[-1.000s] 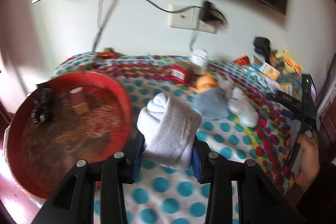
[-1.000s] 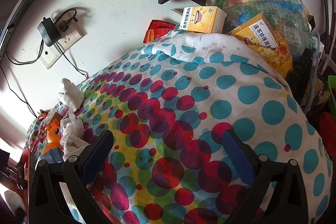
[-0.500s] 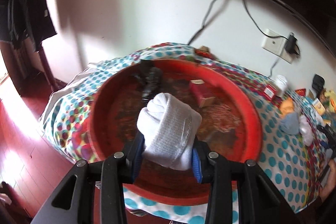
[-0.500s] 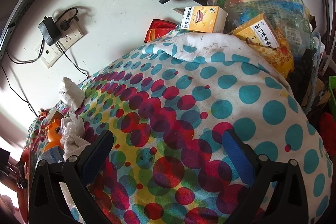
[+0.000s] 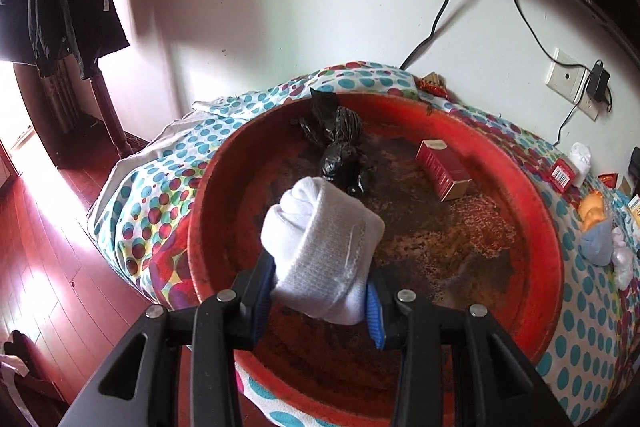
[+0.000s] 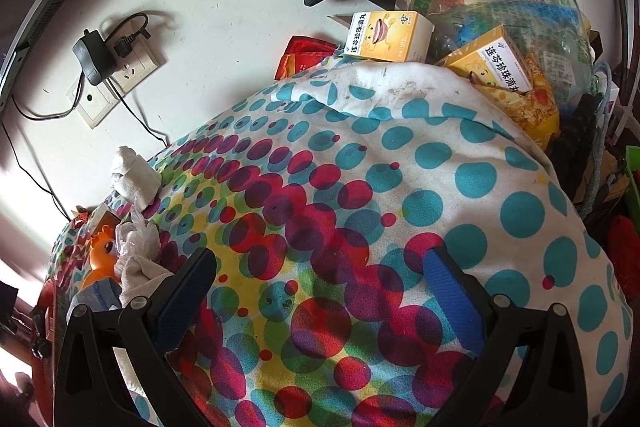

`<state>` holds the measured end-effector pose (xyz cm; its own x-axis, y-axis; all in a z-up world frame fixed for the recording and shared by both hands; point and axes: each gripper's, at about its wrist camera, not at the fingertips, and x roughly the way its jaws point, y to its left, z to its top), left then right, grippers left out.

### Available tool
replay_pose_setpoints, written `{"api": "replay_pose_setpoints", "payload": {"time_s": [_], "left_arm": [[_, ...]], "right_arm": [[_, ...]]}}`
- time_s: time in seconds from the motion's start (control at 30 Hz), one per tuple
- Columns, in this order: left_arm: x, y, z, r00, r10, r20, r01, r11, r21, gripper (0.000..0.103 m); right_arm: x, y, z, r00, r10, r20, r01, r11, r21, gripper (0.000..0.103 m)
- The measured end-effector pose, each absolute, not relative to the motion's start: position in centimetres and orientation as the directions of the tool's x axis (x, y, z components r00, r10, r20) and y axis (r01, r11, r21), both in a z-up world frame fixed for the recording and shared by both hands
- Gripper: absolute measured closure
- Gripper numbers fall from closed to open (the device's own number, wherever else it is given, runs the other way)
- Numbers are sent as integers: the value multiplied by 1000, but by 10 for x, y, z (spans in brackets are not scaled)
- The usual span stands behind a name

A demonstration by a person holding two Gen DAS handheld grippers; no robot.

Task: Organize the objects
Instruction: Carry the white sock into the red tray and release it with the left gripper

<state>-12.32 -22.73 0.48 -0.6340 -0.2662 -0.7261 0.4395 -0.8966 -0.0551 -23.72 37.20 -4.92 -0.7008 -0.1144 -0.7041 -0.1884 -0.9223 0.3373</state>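
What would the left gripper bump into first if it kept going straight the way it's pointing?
Most likely the stained floor of the red basin. The left gripper is tilted down over it, holding the rolled white sock. The black plastic bag lies farther ahead, though depth is hard to judge.

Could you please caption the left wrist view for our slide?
Left tool holds rolled white sock above the red basin.
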Motion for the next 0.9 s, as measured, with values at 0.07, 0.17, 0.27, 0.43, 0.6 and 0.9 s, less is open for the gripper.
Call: {"api": "replay_pose_setpoints", "payload": {"time_s": [0.07,0.17,0.27,0.43,0.6,0.9], "left_arm": [[-126,-228,-1,-620,-274,-735,445,-894,-42,65],[-127,-230,-9,-605,-277,-746,460,-887,-44,64],[-128,-232,-13,-603,-280,-747,460,-887,-39,64],[-130,-234,-14,-602,-291,-744,462,-887,-26,64],[-133,-234,-16,-605,-297,-739,455,-890,-15,64],[-147,-216,-28,-569,-317,-759,366,-924,111,56]], "right_arm": [[-238,372,-49,-699,-111,-707,-189,-924,332,0],[-238,372,-49,-699,-112,-707,-189,-924,333,0],[-238,372,-49,-697,-109,-709,-189,-926,328,0],[-238,371,-47,-696,-110,-709,-189,-925,329,0],[-240,371,-48,-697,-113,-708,-189,-924,333,0],[-240,371,-48,-694,-108,-712,-190,-926,325,0]]}}
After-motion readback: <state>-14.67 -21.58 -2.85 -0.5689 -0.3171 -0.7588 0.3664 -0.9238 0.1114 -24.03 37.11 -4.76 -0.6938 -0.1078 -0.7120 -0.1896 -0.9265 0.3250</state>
